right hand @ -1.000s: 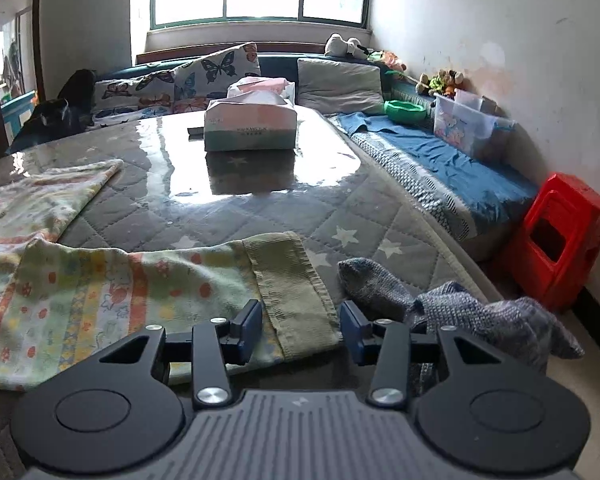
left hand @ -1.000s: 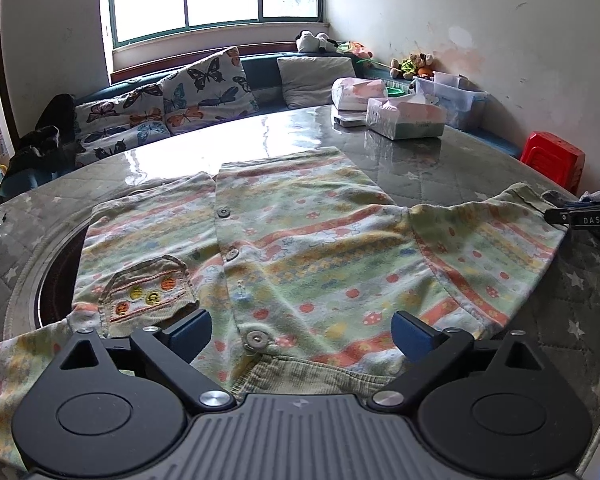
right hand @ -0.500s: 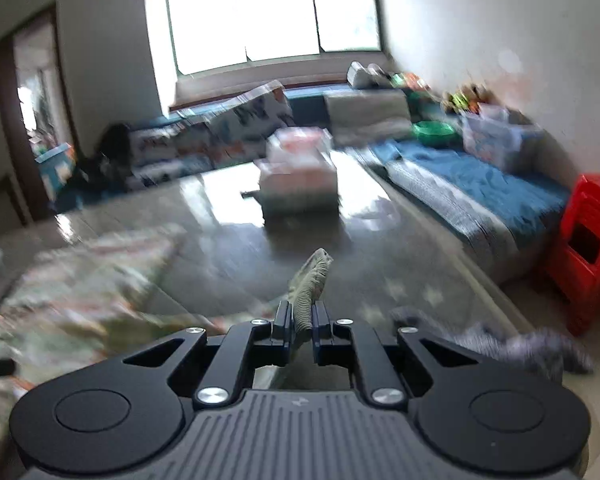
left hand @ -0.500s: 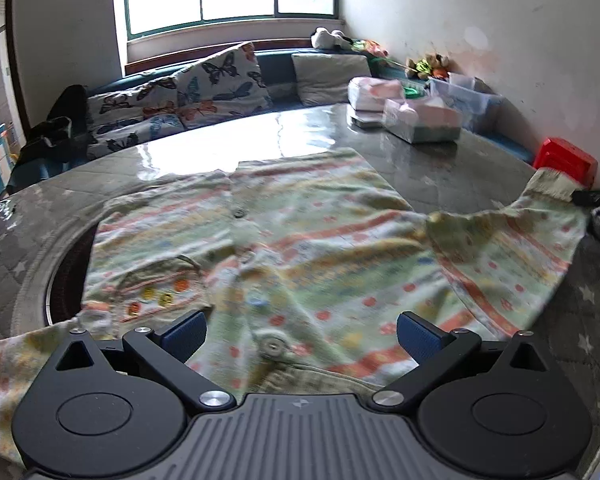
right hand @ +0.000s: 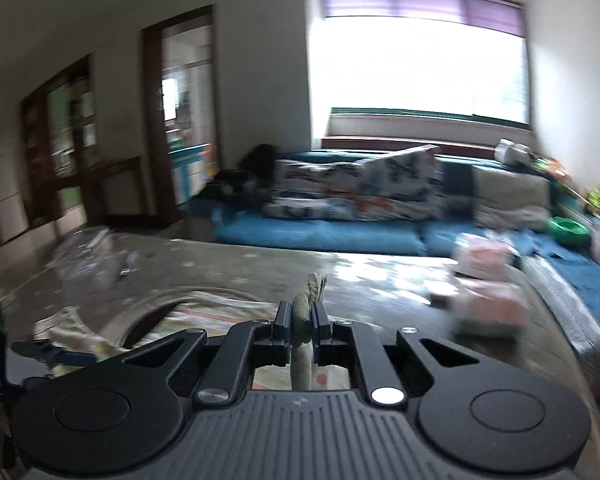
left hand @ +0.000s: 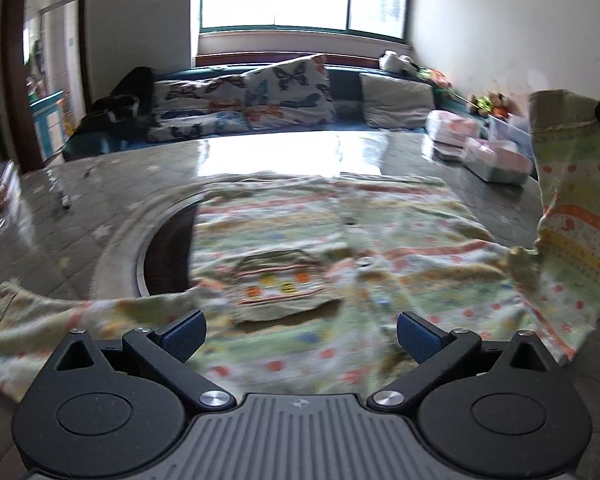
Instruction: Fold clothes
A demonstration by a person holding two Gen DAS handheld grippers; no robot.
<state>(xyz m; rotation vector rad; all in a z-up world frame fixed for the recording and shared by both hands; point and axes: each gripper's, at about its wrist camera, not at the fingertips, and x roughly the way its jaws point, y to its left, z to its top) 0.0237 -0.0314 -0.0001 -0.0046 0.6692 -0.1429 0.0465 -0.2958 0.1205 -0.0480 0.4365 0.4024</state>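
Shirt (left hand: 340, 248) spread on the counter (left hand: 100, 208), one sleeve (left hand: 572, 208) lifted.
The right gripper (right hand: 300, 316) pinches what looks like the sleeve's cuff (right hand: 310, 300), though the view is blurred; the left gripper (left hand: 300, 330) hovers spread wide above the shirt's near edge.

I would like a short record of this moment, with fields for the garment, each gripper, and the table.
garment: patterned shirt, body spread flat on the table, front pocket up
lifted part: right sleeve, raised above the table
right gripper: shut on the sleeve cuff
left gripper: open, above the near edge of the shirt, holding nothing
table: glossy top, tissue boxes at the far right
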